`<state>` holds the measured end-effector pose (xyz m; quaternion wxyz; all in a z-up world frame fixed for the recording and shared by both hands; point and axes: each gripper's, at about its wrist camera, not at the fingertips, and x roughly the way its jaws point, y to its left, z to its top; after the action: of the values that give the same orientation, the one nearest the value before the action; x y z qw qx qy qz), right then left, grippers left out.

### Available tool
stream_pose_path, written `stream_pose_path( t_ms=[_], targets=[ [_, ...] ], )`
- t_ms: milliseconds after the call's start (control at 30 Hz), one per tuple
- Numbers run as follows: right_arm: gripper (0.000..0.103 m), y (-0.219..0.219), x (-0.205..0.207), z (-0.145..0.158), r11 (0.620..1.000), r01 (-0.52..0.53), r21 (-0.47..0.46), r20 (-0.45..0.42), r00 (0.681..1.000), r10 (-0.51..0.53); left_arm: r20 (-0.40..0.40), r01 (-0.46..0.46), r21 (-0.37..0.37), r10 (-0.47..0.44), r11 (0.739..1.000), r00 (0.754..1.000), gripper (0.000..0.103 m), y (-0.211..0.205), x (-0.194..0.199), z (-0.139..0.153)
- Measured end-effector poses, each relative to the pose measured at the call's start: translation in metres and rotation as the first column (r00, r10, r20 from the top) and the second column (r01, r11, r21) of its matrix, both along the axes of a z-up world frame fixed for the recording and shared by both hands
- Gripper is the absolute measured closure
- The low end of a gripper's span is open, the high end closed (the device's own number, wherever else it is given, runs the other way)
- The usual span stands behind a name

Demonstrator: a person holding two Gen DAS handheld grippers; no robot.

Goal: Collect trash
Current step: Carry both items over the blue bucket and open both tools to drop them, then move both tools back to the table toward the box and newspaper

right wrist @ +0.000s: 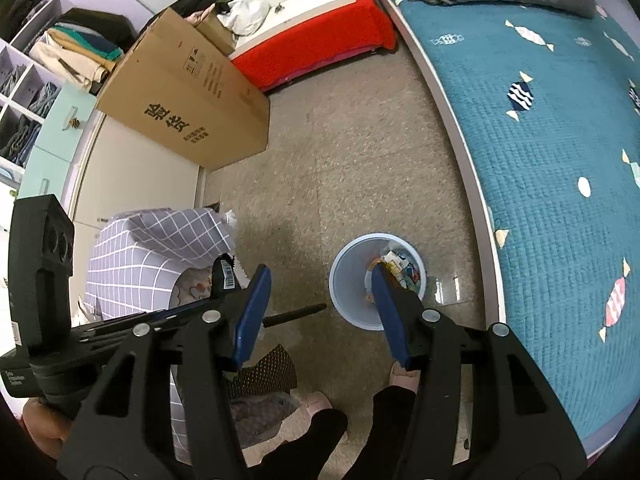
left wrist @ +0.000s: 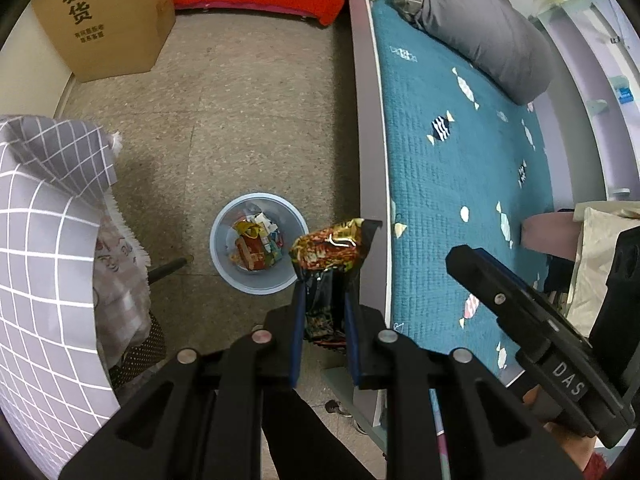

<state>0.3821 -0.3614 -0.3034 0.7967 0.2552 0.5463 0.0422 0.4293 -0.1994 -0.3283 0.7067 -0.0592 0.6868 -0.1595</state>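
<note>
1. The left gripper (left wrist: 324,276) is clamping a snack wrapper (left wrist: 330,250) between narrow jaws, the crumpled top sticking out past the tips.
2. The right gripper (right wrist: 320,280) is standing with jaws apart and nothing between them.
3. The bin (left wrist: 224,248), already holding wrappers, is sitting on bare floor (left wrist: 240,120) just beside the bed (left wrist: 460,168) edge.
4. Open floor is running from the bin toward a box (left wrist: 104,20); a checked cloth (left wrist: 44,220) is crowding the other side.

Bin (left wrist: 256,280) on floor (left wrist: 240,120) beside bed (left wrist: 460,160); wrappers (left wrist: 256,244) in bin
</note>
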Motion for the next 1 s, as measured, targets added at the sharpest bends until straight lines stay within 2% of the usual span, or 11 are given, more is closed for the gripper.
stream_pose_path(
  t_ms=[167,267,333,367,733,1000],
  targets=[
    [0.049,-0.012,-0.004,0.005,0.999,0.032,-0.001,0.021,0.999,-0.032,0.006,0.015,-0.004,-0.015,1.000,1.000,0.085,-0.012,0.001,0.002],
    [0.049,-0.018,-0.006,0.007,0.999,0.043,0.001,0.030,0.999,-0.043,0.012,0.013,-0.015,-0.013,1.000,1.000,0.080,-0.017,0.003,0.003],
    [0.049,-0.021,-0.008,0.007,0.999,0.052,0.002,0.035,0.998,-0.052,0.005,0.002,-0.015,-0.002,1.000,1.000,0.049,-0.017,0.004,0.001],
    [0.049,-0.022,-0.009,0.007,0.998,0.055,0.001,0.036,0.998,-0.055,0.000,-0.005,-0.008,0.005,1.000,1.000,0.044,-0.017,0.004,0.000],
    [0.049,-0.018,-0.010,0.010,0.999,0.039,0.000,0.036,0.999,-0.039,0.006,-0.063,0.020,0.063,0.998,0.998,0.041,-0.003,-0.002,0.007],
    [0.049,0.034,-0.001,0.021,0.999,-0.044,0.003,0.053,0.998,0.044,0.065,-0.155,0.039,0.153,0.987,0.986,0.037,0.050,-0.008,0.031]
  ],
)
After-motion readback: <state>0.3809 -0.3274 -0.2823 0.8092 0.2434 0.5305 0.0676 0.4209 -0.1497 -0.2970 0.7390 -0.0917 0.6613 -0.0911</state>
